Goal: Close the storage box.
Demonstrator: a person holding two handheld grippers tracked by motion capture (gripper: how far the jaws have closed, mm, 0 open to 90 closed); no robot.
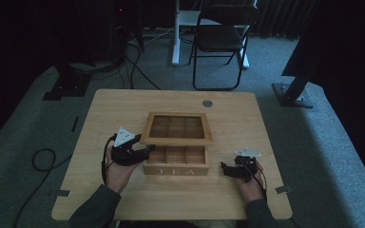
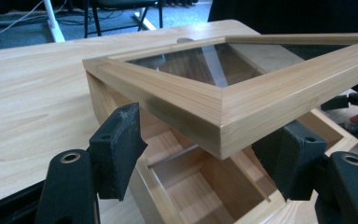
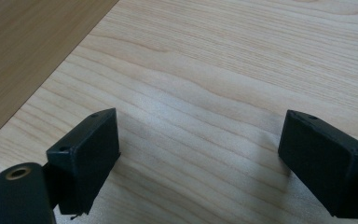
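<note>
Overhead, the tea box sits mid-table, its glass lid raised partway and tilted back. The left gripper is at the lid's left front corner; the right gripper rests just beside the box's right end, apart from it.

In the left gripper view, the jaws stand wide, straddling the lid's corner from below without pinching it; the lid seems propped on them. Empty compartments show underneath.

In the right gripper view, the jaws gape over bare table, holding nothing.

Judging by this, opening is about half done; the lid has yet to swing fully back.
</note>
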